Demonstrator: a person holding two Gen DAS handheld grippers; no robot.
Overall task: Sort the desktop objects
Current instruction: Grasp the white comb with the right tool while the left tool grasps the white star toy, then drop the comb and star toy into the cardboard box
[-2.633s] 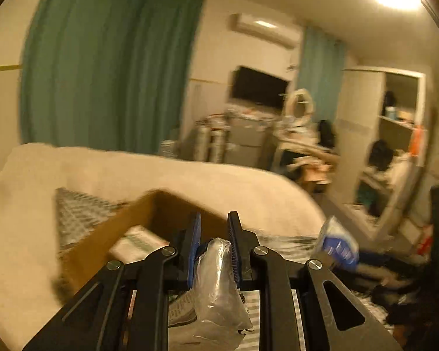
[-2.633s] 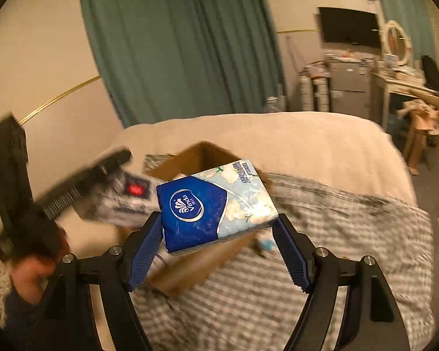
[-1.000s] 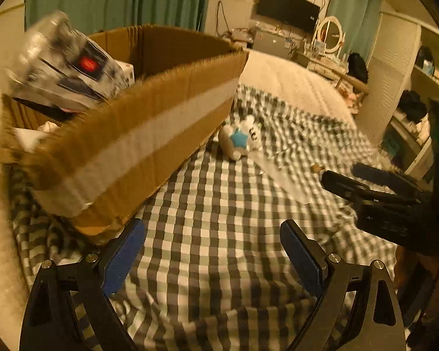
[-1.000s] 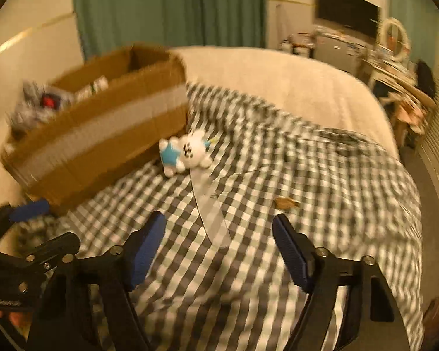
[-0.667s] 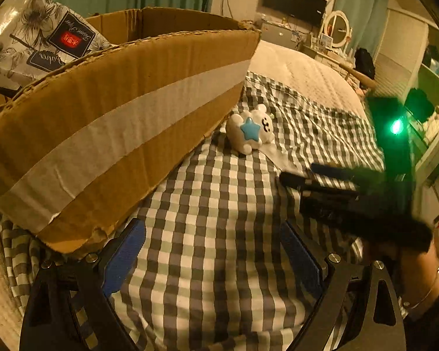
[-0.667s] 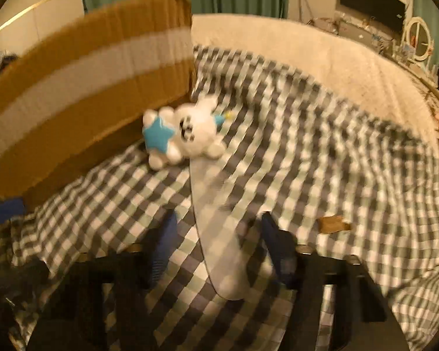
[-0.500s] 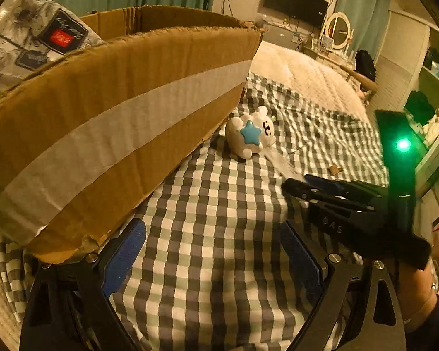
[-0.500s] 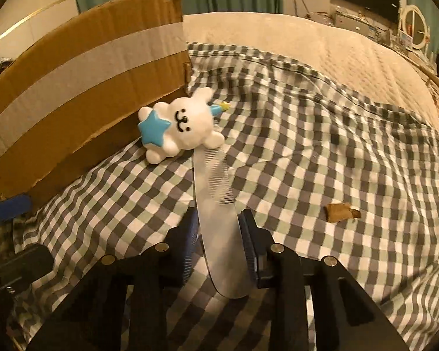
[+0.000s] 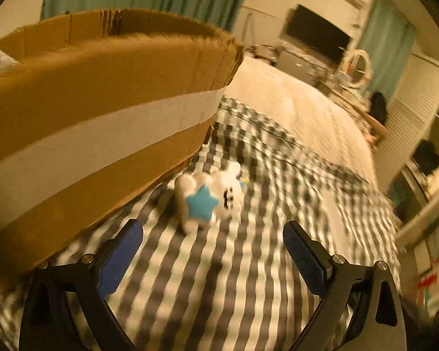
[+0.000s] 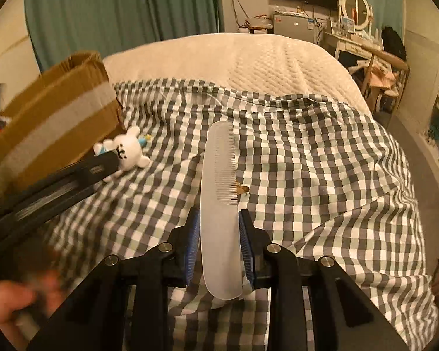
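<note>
1. The comb (image 10: 219,193), pale and translucent, is clamped at its handle end between the blue pads of the right gripper (image 10: 219,242). It appears lifted above the checked cloth (image 10: 322,175) on the bed (image 10: 234,55). Its long axis runs straight ahead along the fingers, with the teeth facing right.

2. The bear toy (image 9: 209,197), white with a blue star, lies on the cloth just beside the box (image 9: 102,111), near its front corner. It sits dead ahead of the left gripper (image 9: 212,251), between and beyond the two fingertips. That gripper stands wide open and holds nothing.

3. The left gripper is clearly the nearer one to the toy; in the right wrist view its black body reaches up to the toy's side. I judge its next move to be a short push forward, then a close around the toy.

4. The box lies to the left of the comb and ahead of it, so I expect the right gripper must swing left and lift over the taped wall.

5. A small brown scrap (image 10: 242,188) lies on the cloth just right of the comb.

6. No brand or writing can be read; a small label on the left gripper's body is too blurred.
</note>
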